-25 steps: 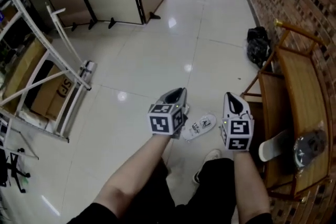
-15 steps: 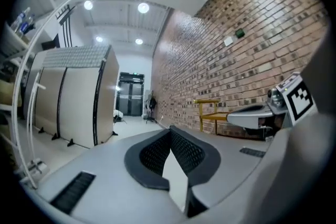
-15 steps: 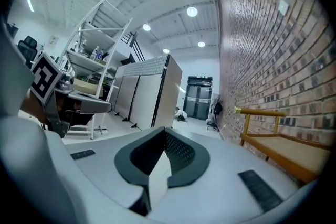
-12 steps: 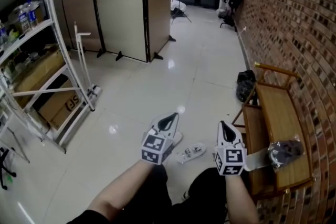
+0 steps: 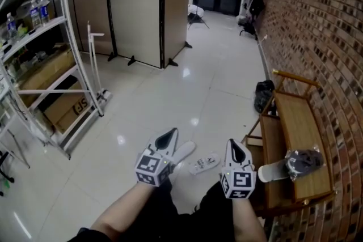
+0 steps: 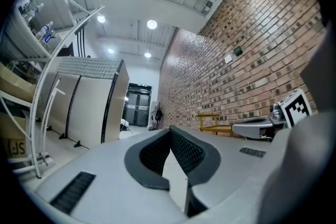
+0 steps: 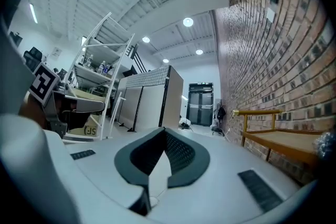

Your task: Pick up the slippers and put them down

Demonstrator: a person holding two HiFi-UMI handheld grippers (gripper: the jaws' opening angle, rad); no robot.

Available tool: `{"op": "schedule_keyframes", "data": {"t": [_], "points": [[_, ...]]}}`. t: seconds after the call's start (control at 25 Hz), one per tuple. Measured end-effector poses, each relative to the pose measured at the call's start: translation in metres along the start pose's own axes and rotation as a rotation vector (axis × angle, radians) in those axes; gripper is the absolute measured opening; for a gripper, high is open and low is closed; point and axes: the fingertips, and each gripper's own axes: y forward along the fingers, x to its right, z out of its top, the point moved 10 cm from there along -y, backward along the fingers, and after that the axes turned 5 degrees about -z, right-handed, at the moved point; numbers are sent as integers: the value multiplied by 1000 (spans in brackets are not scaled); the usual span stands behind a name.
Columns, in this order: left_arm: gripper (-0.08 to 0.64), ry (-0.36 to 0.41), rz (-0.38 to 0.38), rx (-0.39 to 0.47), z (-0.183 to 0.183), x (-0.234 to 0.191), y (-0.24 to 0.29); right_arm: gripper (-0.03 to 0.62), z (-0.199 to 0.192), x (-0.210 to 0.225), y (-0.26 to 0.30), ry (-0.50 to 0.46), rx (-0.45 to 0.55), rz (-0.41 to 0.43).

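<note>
Two white slippers lie on the glossy floor in the head view: one with dark print (image 5: 205, 163) between my grippers, the other (image 5: 185, 149) half hidden behind the left one. A third white slipper (image 5: 271, 171) pokes out of the wooden bench's lower shelf. My left gripper (image 5: 168, 134) and right gripper (image 5: 233, 145) hang above the floor, both pointing ahead and about level. In the left gripper view the left gripper (image 6: 169, 130) is shut with nothing between its pads. The right gripper (image 7: 164, 132) is likewise shut and holds nothing in its own view.
A wooden bench (image 5: 296, 113) stands along the brick wall (image 5: 317, 37) at the right, with a plastic-wrapped dark bundle (image 5: 303, 160) on top and a black bag (image 5: 264, 94) beyond it. White metal shelving (image 5: 39, 65) stands at the left, folding partitions (image 5: 136, 14) behind.
Both grippers have risen away from the floor and drawn back toward me. The head view has tilted up from the floor to the room. The slippers stay on the floor.
</note>
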Motion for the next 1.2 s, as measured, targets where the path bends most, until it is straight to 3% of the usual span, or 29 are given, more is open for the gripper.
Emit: {"op": "schedule_keyframes", "data": {"t": [0.4,0.6,0.8,1.2], "points": [[3,41,26,-28,-20,1,-45,9,-21,11,-48,41,-7,-6],[3,23,28,-17,-28,0,-46,9,-34,14,-48,50,-34,-40],[3,80,21,-8,-29,4,-44,9,-35,13,-39,58,-42,-47],[3,28,31,-20,-31,5,-42,9,-41,17,-41,69,-56,-56]]}}
